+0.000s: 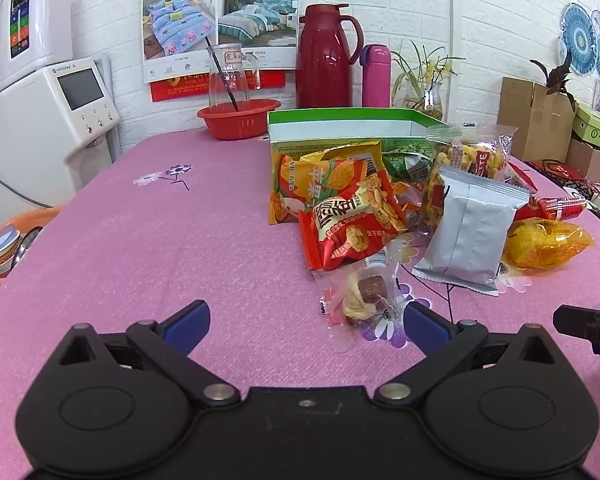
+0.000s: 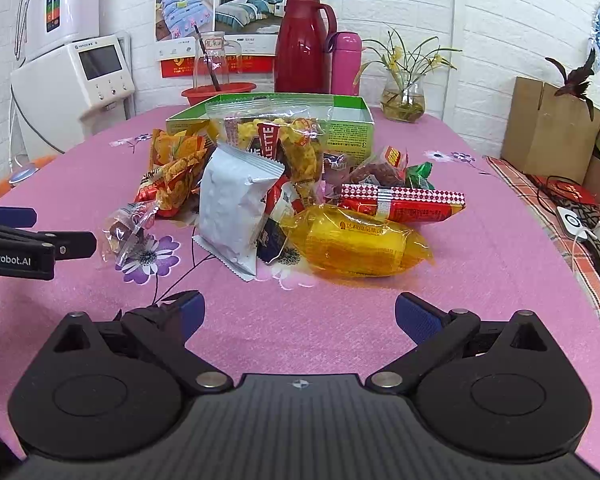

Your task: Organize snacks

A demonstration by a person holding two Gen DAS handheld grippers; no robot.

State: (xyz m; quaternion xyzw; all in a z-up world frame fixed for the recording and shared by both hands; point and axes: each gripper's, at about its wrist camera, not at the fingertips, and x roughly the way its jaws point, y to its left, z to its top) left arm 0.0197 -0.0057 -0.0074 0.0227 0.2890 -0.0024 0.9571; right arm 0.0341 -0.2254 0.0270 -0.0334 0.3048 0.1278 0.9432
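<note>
Nearest to us, the left gripper (image 1: 306, 322) has its blue-padded jaws spread wide over the pink flowered tablecloth (image 1: 140, 248) with nothing between them; a small clear-wrapped candy packet (image 1: 364, 300) lies just ahead, close to the right-hand finger. Our right gripper (image 2: 298, 314) is likewise spread wide and empty above bare cloth. Just beyond it we see a yellow cellophane-wrapped cake (image 2: 356, 246) lying on its side, and beside that a silver foil pouch (image 2: 236, 208) propped upright against the heap. Behind the yellow cake lies a long red packet with a checkered edge (image 2: 404, 202). On the left of the pile we see a red cracker packet (image 1: 352, 224) lying partly over an orange-and-yellow chip bag (image 1: 300, 188). A clear bag of yellow snacks (image 2: 276, 140) stands at the back of the heap, leaning against the open green-and-white cardboard box (image 2: 348, 128). Farther off, along the white brick wall, we see a red plastic basin (image 1: 240, 118) holding a glass pitcher (image 1: 228, 78), a dark red thermos jug (image 1: 326, 60) and a pink flask (image 1: 376, 76).
</note>
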